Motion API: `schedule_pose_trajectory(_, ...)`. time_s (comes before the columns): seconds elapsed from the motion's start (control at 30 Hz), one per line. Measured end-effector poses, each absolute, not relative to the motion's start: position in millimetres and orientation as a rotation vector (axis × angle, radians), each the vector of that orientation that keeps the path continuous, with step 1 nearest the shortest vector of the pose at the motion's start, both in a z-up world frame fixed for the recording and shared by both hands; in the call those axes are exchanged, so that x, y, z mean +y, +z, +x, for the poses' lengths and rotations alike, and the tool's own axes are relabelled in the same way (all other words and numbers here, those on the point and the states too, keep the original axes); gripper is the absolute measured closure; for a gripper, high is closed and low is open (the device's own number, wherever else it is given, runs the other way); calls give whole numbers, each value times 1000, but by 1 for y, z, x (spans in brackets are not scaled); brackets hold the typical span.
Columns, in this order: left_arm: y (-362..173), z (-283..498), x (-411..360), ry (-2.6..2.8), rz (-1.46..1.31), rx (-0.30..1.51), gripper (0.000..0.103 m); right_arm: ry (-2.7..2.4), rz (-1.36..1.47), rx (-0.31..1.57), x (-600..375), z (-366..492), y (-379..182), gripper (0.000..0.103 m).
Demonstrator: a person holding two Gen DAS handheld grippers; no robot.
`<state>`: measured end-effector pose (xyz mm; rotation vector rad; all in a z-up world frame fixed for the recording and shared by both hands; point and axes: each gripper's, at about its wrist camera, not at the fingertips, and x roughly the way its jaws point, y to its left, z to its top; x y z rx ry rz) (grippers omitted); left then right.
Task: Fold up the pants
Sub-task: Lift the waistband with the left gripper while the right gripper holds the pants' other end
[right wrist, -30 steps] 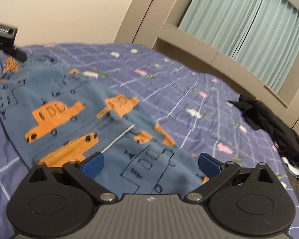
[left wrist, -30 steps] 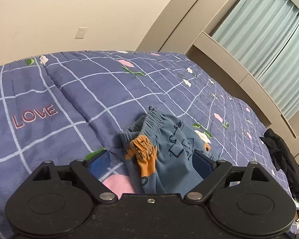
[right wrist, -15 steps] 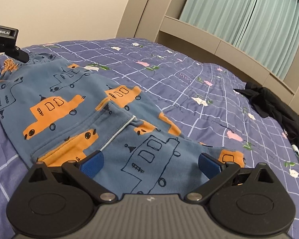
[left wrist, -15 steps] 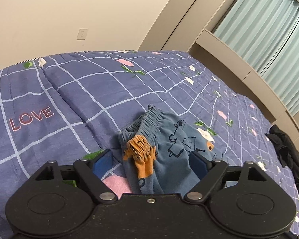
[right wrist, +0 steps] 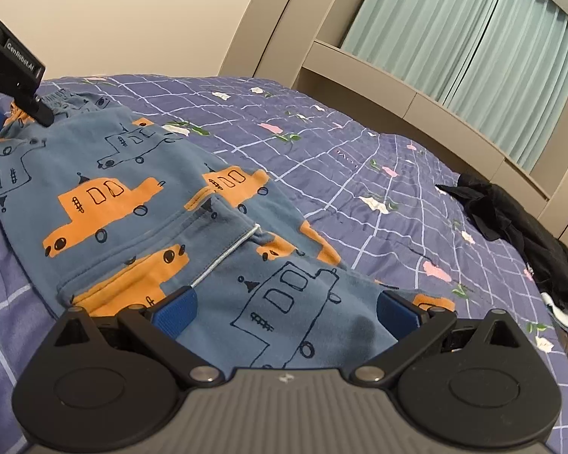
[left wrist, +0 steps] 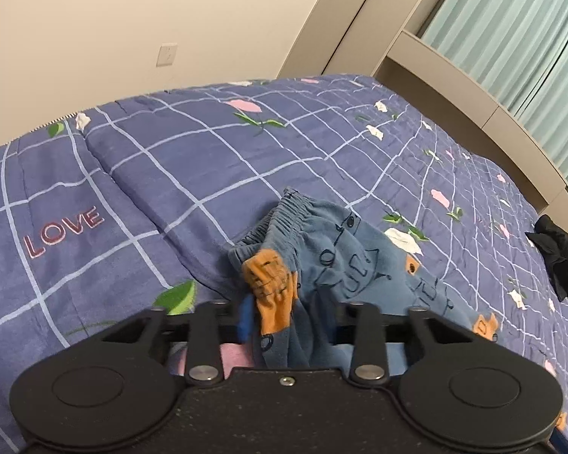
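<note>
Now gripping: the pants (right wrist: 140, 204) lie flat on the quilt (left wrist: 208, 174), waistband bunched between the left tongs (left wrist: 287, 319), whose jaws have just been closing on it.
Right tongs (right wrist: 284, 312) stand wide over a leg end; next they likely must pinch it. Open quilt lies beyond both; dark clothes (right wrist: 518, 223) sit far right.

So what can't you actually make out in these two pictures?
- Left gripper, left wrist view: bunched blue car-print pants hide its right pad, though the jaws have just been closing on them.
- Pants' leg ends, right wrist view: behind the open right gripper.
- Black clothing heap: too crumpled to identify.
</note>
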<state>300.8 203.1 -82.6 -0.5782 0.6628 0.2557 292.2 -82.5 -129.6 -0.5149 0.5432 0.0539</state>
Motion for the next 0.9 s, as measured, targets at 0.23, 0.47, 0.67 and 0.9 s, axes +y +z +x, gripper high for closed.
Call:
schedule_pose_trajectory(0.23,-53,304,178,269,-496,641,92,61,-492,550,-86,292,-129,0)
schedule_pose_trajectory(0.47,-2,290,125,167,-315,549,93,73,-428,543,-96,290,-118,0)
schedule_pose_trajectory(0.67,31,275,58,19,-157,468,93,34,-392,450,-127,251,-90,0)
schedule_pose_trajectory(0.9,45,255,-15,-157,-52,415,93,-30,-380,441,-171,202,-74,0)
